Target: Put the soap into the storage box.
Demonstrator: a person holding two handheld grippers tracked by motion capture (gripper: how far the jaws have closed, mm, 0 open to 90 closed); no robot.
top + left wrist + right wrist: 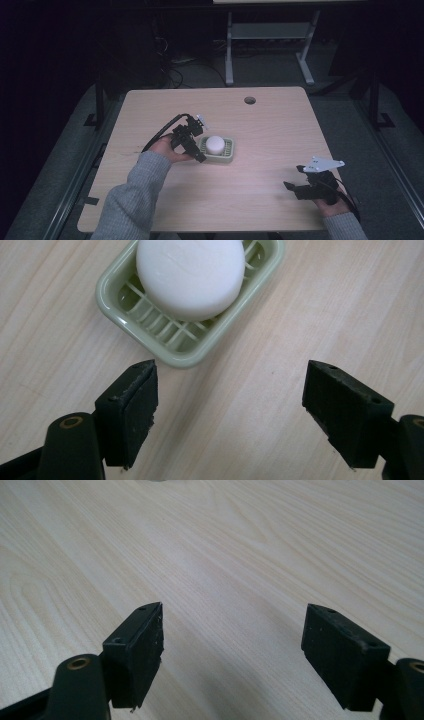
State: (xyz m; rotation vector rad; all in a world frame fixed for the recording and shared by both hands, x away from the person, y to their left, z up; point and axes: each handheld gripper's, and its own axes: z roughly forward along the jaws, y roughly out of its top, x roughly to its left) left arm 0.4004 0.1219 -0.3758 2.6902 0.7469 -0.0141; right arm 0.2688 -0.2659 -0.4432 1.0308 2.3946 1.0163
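Note:
A round white soap bar (215, 144) (191, 274) lies in a pale green slotted soap dish (229, 152) (150, 337) near the middle of the wooden table (260, 125). My left gripper (196, 141) (230, 407) hovers just left of the dish, open, jaws wide apart with nothing between them; the dish's near corner sits just ahead of its left jaw. My right gripper (295, 180) (232, 652) rests near the table's front right, open over bare wood.
A round cable hole (250, 100) sits near the table's far edge. Beyond the table stand the legs of another desk (229, 50) and floor cables. Dark surroundings flank both sides.

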